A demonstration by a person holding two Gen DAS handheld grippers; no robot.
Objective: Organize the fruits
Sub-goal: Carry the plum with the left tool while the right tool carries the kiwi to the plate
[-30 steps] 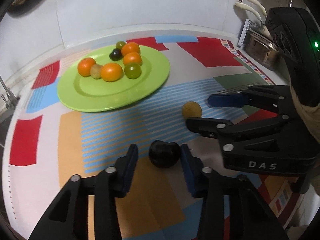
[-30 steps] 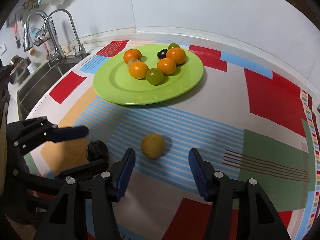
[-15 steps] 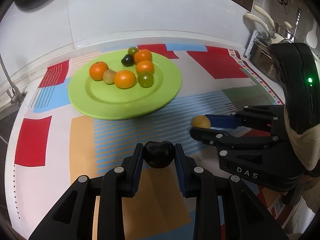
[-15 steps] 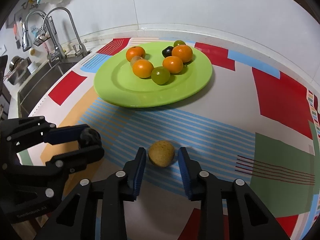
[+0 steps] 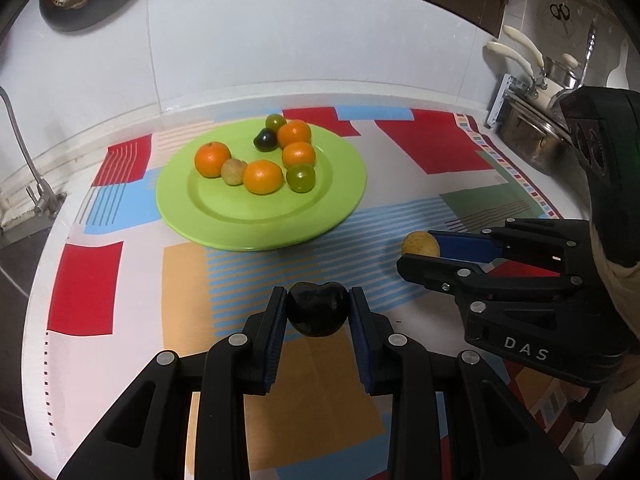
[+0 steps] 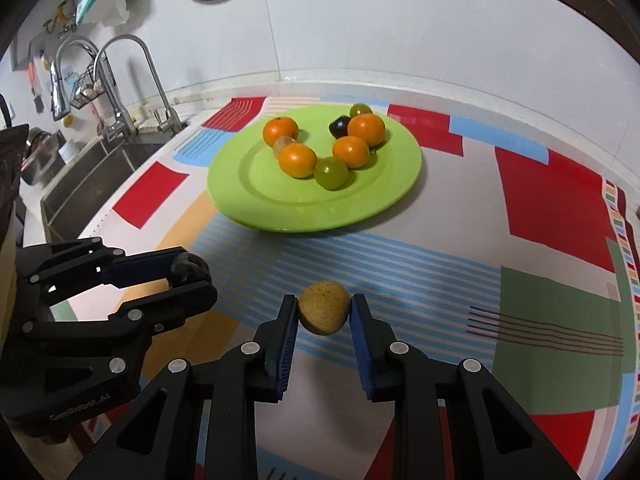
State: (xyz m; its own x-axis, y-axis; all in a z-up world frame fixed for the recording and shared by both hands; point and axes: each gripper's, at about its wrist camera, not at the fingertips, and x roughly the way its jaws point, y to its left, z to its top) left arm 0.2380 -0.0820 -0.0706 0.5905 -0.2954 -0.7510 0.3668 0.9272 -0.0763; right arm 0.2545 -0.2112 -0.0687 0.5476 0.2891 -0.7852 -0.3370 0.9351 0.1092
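My left gripper (image 5: 318,312) is shut on a dark plum (image 5: 318,308), held just above the patterned cloth; the same plum (image 6: 188,270) shows between the left fingers in the right wrist view. My right gripper (image 6: 324,314) is shut on a small brown-yellow fruit (image 6: 323,313), also visible in the left wrist view as the yellow fruit (image 5: 420,243) at the right fingertips. Beyond both sits a green plate (image 5: 332,200) (image 6: 384,200) carrying several oranges, two green grapes, a dark fruit and a small brown fruit.
A colourful patterned cloth (image 5: 432,148) covers the counter. A sink with taps (image 6: 116,100) lies at the left of the right wrist view. A metal pot and utensil rack (image 5: 528,136) stand at the right back. A white wall backs the counter.
Both grippers have closed from open onto their fruits, the left on the plum and the right on the yellow fruit. The left has lifted slightly with the plum.
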